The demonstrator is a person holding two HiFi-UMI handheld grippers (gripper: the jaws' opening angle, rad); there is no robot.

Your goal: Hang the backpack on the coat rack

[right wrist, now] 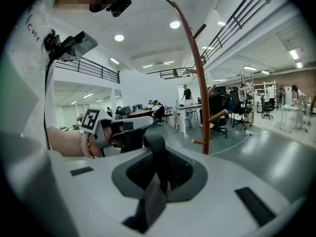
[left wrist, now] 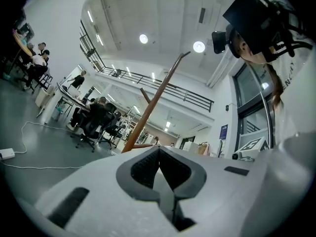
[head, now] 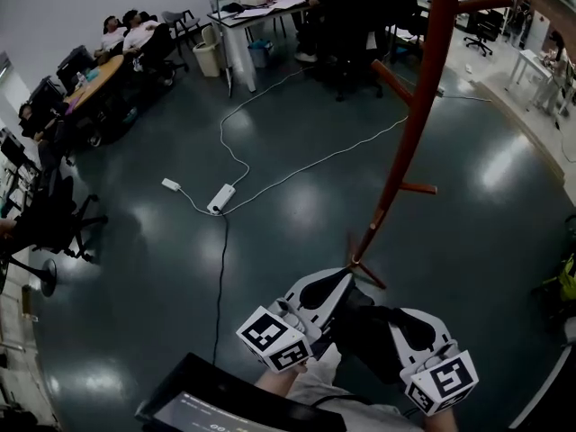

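Observation:
The coat rack (head: 423,88) is a reddish-brown pole with short pegs, leaning across the head view with its foot on the floor just beyond my hands. It also stands ahead in the left gripper view (left wrist: 153,102) and the right gripper view (right wrist: 197,78). A black mass, the backpack (head: 364,331), sits low between both grippers. My right gripper (right wrist: 159,154) is shut on a black backpack strap (right wrist: 154,196) that loops up over its jaws. The tips of my left gripper (left wrist: 159,152) meet with nothing visible between them. The left gripper (right wrist: 116,130) hovers close beside the right one.
A white power strip (head: 220,198) with long cables lies on the dark glossy floor. Desks (head: 256,16), office chairs and seated people fill the far side. A black flat device (head: 216,399) is at the bottom edge. The person's head camera (left wrist: 256,23) shows above the left gripper.

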